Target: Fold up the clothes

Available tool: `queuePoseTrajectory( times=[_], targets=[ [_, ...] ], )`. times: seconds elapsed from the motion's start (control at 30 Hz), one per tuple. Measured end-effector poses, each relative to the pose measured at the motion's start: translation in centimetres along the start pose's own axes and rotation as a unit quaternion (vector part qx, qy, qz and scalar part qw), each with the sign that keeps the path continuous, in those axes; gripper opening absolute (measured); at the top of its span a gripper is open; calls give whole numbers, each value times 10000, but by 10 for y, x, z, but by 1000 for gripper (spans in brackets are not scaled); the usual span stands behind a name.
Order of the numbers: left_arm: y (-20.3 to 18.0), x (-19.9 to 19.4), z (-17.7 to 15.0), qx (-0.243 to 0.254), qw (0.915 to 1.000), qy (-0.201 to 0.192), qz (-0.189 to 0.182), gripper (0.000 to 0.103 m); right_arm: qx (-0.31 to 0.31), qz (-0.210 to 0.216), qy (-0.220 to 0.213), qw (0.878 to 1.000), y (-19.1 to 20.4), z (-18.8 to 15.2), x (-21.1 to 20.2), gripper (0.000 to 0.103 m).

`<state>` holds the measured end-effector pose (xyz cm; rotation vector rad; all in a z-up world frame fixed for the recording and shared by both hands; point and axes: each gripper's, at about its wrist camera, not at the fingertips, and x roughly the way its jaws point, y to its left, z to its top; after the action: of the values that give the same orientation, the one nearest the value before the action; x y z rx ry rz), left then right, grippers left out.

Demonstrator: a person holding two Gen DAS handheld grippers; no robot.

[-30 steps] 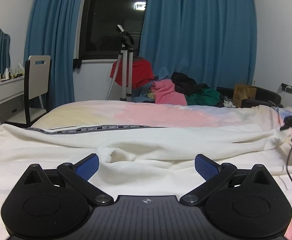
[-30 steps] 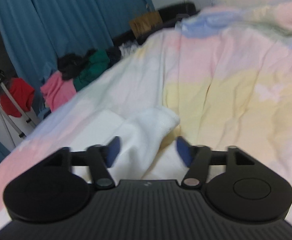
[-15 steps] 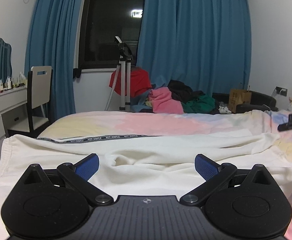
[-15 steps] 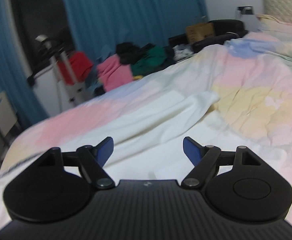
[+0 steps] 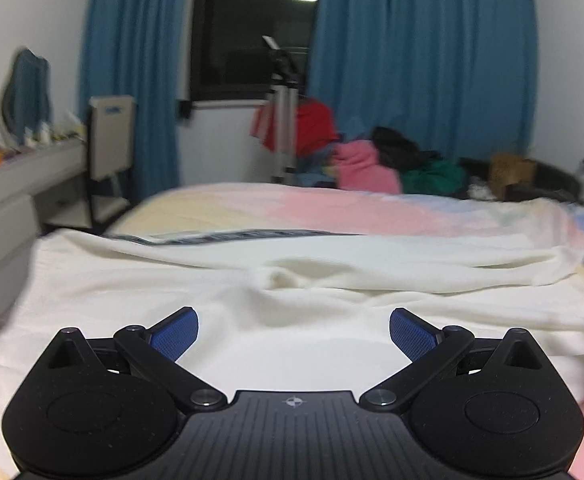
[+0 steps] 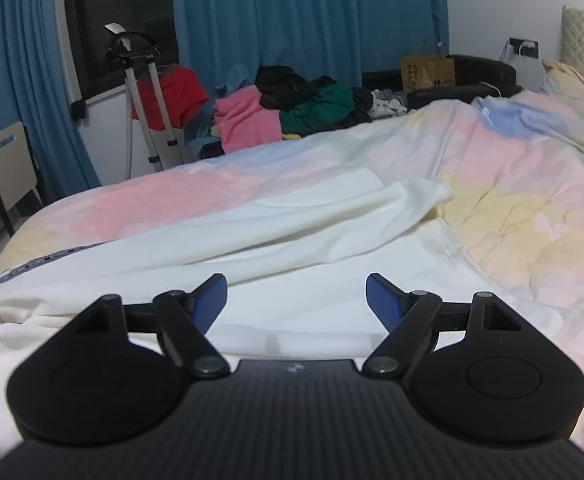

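I see my left gripper (image 5: pixel 294 330) and right gripper (image 6: pixel 296 296) both spread wide (empty), white garment (image 6: pixel 300 216) lying just ahead.

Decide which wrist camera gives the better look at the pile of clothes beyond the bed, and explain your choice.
The right wrist view: the clothes pile is sharp, with pink, black and green garments clearly separate. The left wrist view shows the same pile beyond the bed, but blurred, and smaller in the frame.

White garment (image 5: pixel 292 344) lies spread flat across the bed, rumpled at its centre. One sleeve (image 6: pixel 332 216) is folded across the body. A dark lettered band (image 5: pixel 227 236) runs along its far edge.
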<state>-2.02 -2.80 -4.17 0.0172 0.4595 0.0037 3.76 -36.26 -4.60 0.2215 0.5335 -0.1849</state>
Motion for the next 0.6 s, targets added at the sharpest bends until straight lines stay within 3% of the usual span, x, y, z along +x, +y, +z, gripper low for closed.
queuePoseTrajectory(
  times=[0.17,0.3,0.47,0.6],
  targets=[
    [28,7,5,-317,9987,282,299,103,-19,-135,118,9998,-9,-3,7,78],
    [63,11,5,-717,9927,699,679,103,166,-109,123,9997,-15,-2,7,78],
    [117,4,8,-1504,9742,1047,1314,102,142,-271,228,9993,-16,-4,11,78],
    [165,-5,10,-2278,9497,1259,1739,102,340,-204,281,9988,-21,-3,12,78]
  ],
)
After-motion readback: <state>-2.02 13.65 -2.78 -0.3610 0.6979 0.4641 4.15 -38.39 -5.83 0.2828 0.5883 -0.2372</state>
